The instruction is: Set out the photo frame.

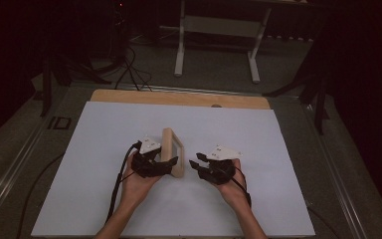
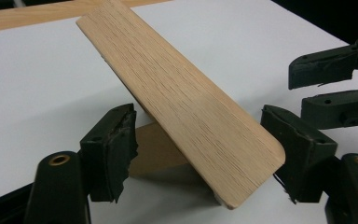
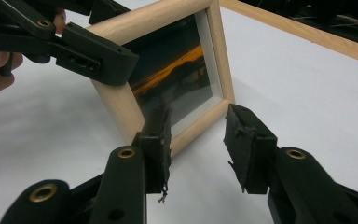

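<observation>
A white board (image 1: 104,164) covers the table in a dim room, with a desk frame (image 1: 219,30) on the floor beyond. Near the middle of the board stands a small wooden frame (image 1: 171,152), on edge and leaning a little, its glass side toward the right.

The left gripper (image 1: 154,164) reaches in from the left. In its own view the jaws stand wide on either side of the frame's near edge, seemingly clear of the wood, and one jaw shows across the top of the frame (image 3: 168,79) in the right gripper view. It looks ready to grip but not yet closed. The right gripper (image 1: 209,167) hovers just right of the frame, jaws parted and empty, pointed at the lower corner.

To do this well, I would close the left jaws squarely on the wood rim, not the glass, and keep the right one close to steady the base against tipping.
</observation>
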